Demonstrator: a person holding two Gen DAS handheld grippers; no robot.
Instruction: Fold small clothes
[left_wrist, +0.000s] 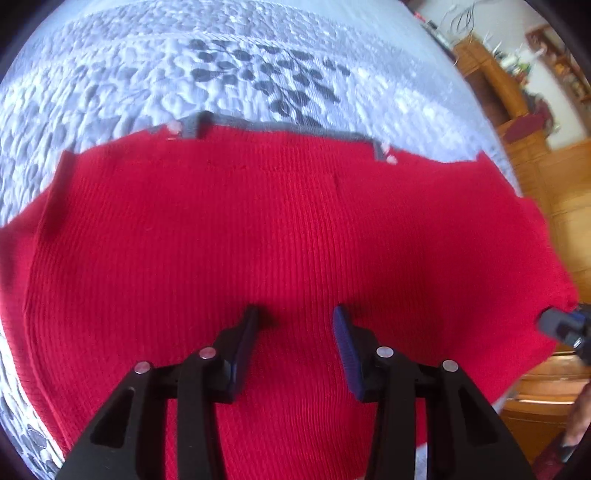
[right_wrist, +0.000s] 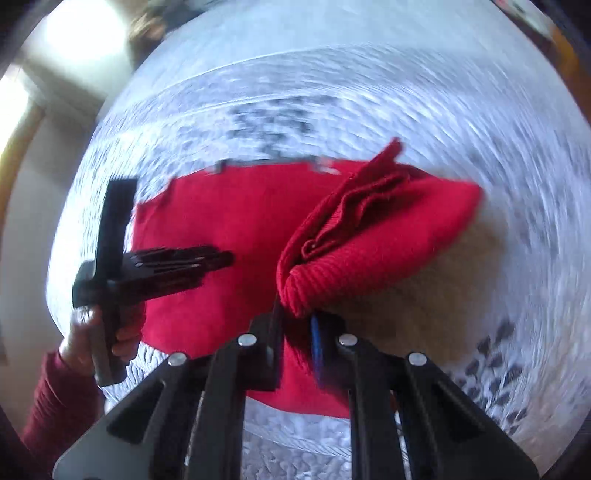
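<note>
Red ribbed knit garment (left_wrist: 280, 229) spread flat on quilted bedspread (left_wrist: 155, 74), grey neckline (left_wrist: 280, 127) at far edge. Left claw (left_wrist: 295, 325) hovering just above cloth, jaws partly spread, holding nothing. Worth lowering onto the body to pin it while the fold comes across.

From right wrist: right claw (right_wrist: 297, 321) pressed together, pinching a bunched edge of the garment (right_wrist: 373, 236), raised off the bed. Best carried level toward the left claw (right_wrist: 221, 260), edges matched, no dragging of the lower layer. Hand (right_wrist: 94, 332) in dark red sleeve (right_wrist: 55, 402) at lower left.
</note>
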